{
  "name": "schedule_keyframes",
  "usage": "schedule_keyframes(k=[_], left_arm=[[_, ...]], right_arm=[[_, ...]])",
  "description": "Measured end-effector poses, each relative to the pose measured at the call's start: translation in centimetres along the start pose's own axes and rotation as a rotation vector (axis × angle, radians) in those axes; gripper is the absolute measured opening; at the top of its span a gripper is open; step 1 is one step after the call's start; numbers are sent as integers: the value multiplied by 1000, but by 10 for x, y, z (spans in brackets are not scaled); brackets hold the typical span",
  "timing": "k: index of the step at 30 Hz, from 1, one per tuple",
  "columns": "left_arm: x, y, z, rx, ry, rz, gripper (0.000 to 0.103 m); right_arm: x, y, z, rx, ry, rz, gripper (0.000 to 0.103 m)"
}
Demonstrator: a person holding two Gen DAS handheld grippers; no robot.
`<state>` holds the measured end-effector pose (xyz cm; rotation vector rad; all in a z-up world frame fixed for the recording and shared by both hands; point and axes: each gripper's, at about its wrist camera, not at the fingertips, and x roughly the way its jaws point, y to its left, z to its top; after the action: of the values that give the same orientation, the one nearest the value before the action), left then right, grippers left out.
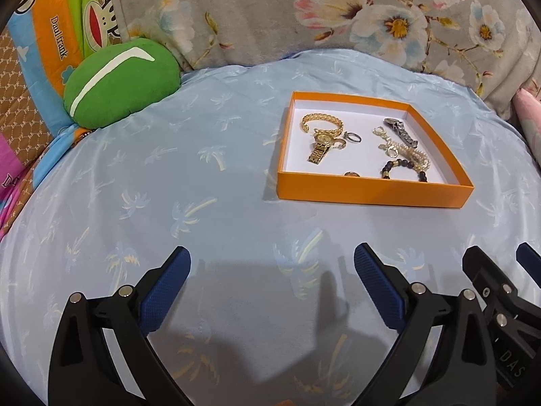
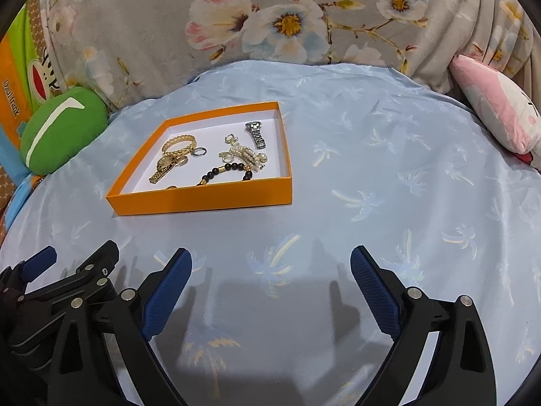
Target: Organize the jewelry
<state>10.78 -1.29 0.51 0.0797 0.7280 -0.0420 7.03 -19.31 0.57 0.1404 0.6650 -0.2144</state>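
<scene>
Shallow orange cardboard tray (image 1: pixel 372 189): holds the gold link watch (image 1: pixel 319 145) and the black bead bracelet (image 1: pixel 405 169), gathered for sorting; left hand-held gripper (image 1: pixel 272 264) and right hand-held gripper (image 2: pixel 270 264) both spread wide, empty.

Pale blue sheet (image 1: pixel 209 203) with a faint palm print, spread smooth over the bed. Near its far middle, an orange box (image 1: pixel 368 192), open-topped, sitting flat on the cloth, jewelry inside. At the far left edge, a green cushion (image 1: pixel 118 84), resting partly on the sheet and against the striped bedding behind. At the far right edge, a pink cushion (image 2: pixel 500 115), lying on the sheet beside the floral fabric (image 2: pixel 270 17) backing the bed.
</scene>
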Motion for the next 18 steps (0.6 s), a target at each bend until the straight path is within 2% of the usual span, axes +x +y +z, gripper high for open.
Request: schedule_keyframes(k=[9,18], left_arm=[[3,0,0,-8,16,17,95],[3,1,3,-27,-7,24,95]], right_arm=[[0,2,-1,-10,-4,0,93],[0,2,3,-9,-37,-9,93]])
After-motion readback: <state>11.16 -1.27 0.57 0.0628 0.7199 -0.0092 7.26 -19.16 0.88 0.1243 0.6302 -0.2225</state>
